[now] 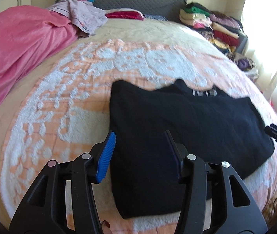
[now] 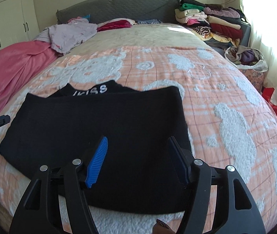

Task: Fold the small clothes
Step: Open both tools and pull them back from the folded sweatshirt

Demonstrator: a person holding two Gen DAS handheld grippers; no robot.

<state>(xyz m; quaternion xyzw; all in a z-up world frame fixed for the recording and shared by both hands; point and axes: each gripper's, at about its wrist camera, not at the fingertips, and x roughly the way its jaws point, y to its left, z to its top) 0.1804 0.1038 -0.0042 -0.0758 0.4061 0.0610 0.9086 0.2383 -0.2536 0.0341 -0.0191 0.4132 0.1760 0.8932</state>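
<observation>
A black garment (image 2: 99,136) lies folded flat on the peach-and-white bedspread (image 2: 206,81), filling the lower middle of both views; white lettering shows at its far edge, where a second layer peeks out. The left gripper (image 1: 140,154) hovers over the garment's left part, jaws partly apart, blue pads clear of the cloth and nothing between them; the right gripper (image 2: 138,159) hangs over the garment's lower right part, jaws well apart and likewise holding nothing. Each gripper's tip pokes into the other's view at mid-height on the frame edge. A pink blanket (image 1: 17,46) is heaped at the left; a crumpled lilac cloth (image 1: 85,17) lies at upper left before the grey headboard (image 2: 118,5); stacked folded clothes (image 2: 210,21) sit at upper right, with a bag of clothes (image 2: 245,57) just below them.
</observation>
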